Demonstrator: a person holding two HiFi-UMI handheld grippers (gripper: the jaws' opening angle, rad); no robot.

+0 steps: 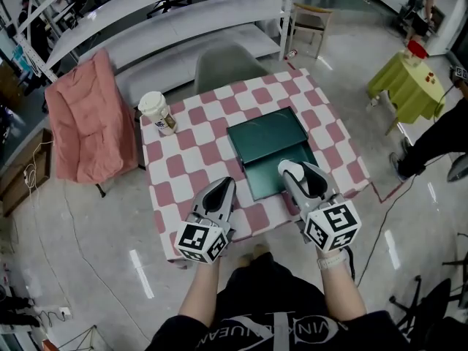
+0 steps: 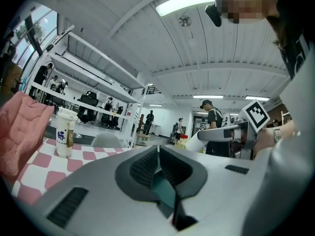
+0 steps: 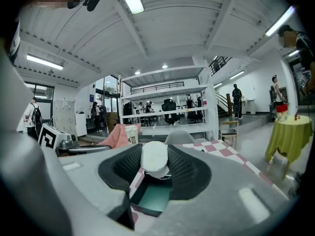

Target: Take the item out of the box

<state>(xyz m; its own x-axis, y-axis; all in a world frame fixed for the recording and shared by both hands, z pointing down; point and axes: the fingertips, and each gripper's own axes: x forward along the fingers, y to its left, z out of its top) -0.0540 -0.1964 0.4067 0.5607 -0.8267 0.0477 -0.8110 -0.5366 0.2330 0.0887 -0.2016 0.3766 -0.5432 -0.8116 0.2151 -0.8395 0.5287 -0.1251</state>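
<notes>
We see the checkered tabletop (image 1: 186,159), on it the open green box (image 1: 267,134), our right tongs (image 3: 155,154) part-way open and clamped on the white item (image 1: 289,167) above the box's tray, our left tongs (image 2: 158,154) closed together on nothing, by the tabletop's near edge.

glossy dark green box (image 1: 269,136), checked cloth table cover (image 1: 186,168), smooth matt white item (image 3: 154,158), paper cup (image 1: 156,112)

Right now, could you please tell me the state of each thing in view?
box: open, tray looks empty
white item: held over the box
right gripper: shut on the white item
left gripper: shut, empty
cup: upright, lid on
</notes>
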